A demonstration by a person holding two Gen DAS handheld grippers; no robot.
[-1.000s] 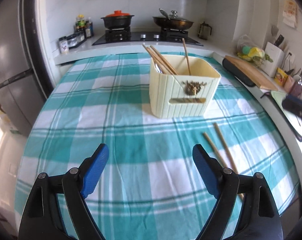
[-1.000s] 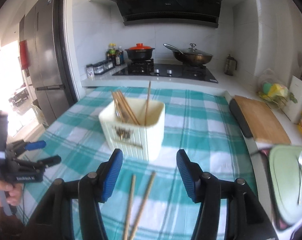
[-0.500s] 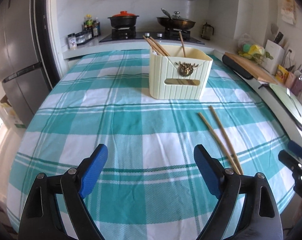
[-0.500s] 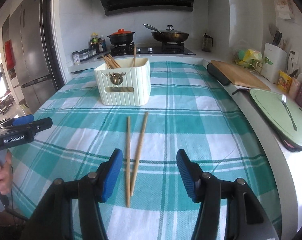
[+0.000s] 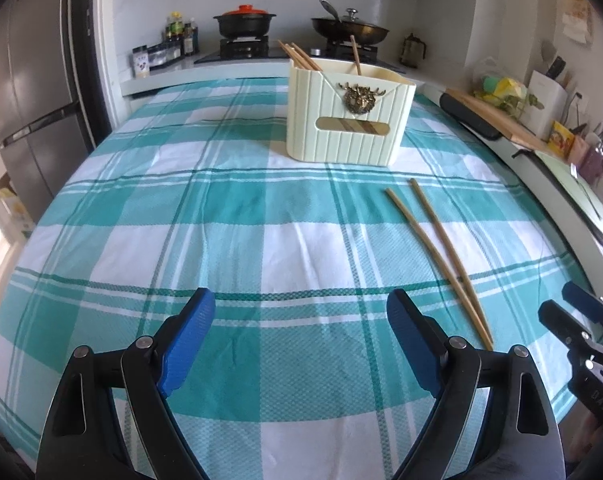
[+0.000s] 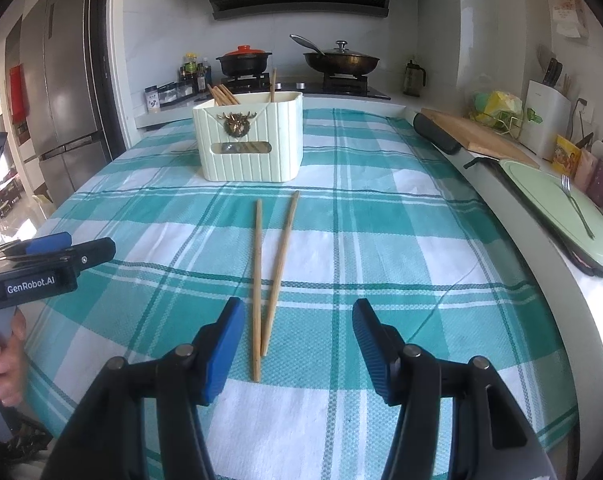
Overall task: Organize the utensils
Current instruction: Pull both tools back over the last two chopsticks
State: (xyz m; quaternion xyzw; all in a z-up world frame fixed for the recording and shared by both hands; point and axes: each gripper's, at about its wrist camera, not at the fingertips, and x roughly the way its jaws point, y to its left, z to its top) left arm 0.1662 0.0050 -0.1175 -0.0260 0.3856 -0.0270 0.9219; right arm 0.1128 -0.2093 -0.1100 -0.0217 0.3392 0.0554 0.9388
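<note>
Two wooden chopsticks (image 6: 271,276) lie loose on the teal checked tablecloth (image 6: 381,240), side by side and almost meeting at their near ends, in front of the cream utensil holder (image 6: 249,142). Several chopsticks already stand inside that holder, leaning against its left side, with one more upright toward the middle. So the job looks partly done, with this last pair left to go in. The right gripper (image 6: 297,340) hangs just short of their near ends, spread wide and holding nothing. The left gripper (image 5: 301,344) is likewise released and empty, over bare cloth to the left of the pair.
</note>
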